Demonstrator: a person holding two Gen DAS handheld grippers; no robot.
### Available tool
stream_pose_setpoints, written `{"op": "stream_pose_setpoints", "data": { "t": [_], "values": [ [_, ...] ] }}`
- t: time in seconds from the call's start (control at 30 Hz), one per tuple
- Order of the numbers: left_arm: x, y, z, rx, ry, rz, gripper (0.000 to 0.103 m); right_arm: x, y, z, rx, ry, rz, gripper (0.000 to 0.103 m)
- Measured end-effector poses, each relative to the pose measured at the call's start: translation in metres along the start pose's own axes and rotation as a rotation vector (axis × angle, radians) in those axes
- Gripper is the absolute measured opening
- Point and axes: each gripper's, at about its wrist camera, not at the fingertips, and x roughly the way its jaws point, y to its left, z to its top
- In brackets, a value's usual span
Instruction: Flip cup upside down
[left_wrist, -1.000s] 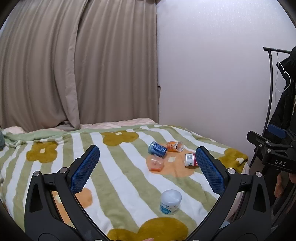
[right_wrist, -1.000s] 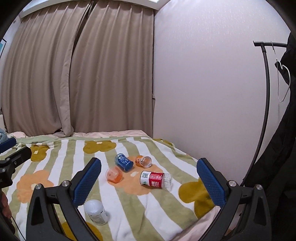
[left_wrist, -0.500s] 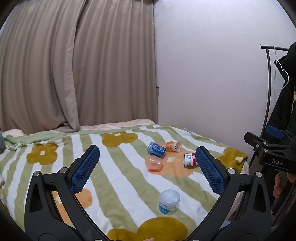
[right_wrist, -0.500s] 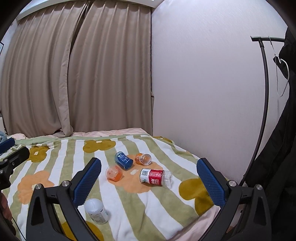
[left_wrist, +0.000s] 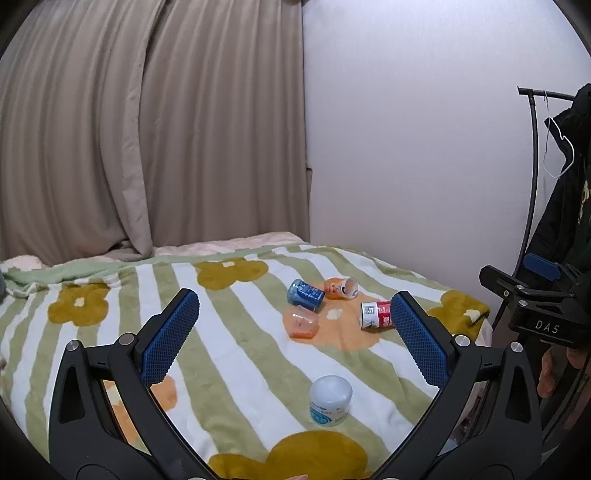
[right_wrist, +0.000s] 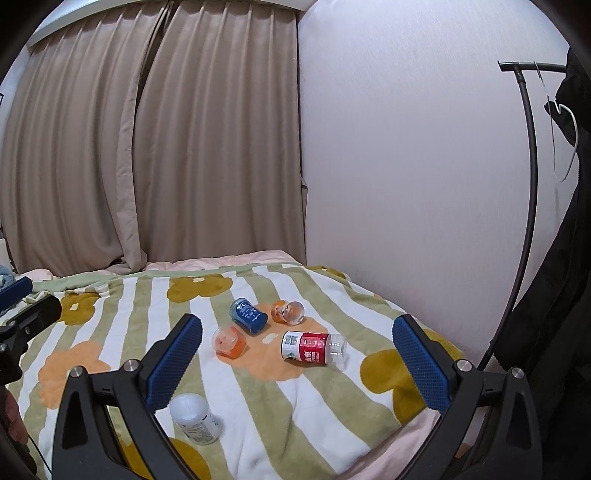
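On the striped, flower-patterned green and white blanket (right_wrist: 332, 413), a blue can (right_wrist: 248, 316), a small orange-printed clear cup (right_wrist: 288, 312), a red-labelled clear bottle (right_wrist: 314, 348) and a translucent orange plastic cup (right_wrist: 229, 341) lay clustered on their sides, nothing blocking them. The orange plastic cup's long axis ran roughly level, its mouth turned leftward toward the cameras. A white jar (left_wrist: 330, 400) stood nearer. The left gripper (left_wrist: 295, 332) and right gripper (right_wrist: 297, 349) hovered spread wide, holding nothing.
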Motion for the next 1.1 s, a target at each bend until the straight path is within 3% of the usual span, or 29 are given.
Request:
{"op": "stream_pose_setpoints", "data": {
  "t": [0.67,1.1],
  "values": [
    [0.0035,0.0013,0.0017,-0.003,0.022,0.018,0.103,-0.0013,0.0017,-0.002,0.001,-0.001,0.003,0.103],
    [-0.004,-0.005,-0.0024,0.003,-0.016,0.03,0.103,-0.0011,0.0005,-0.0019,0.004,0.0,0.005,0.103]
  ]
}}
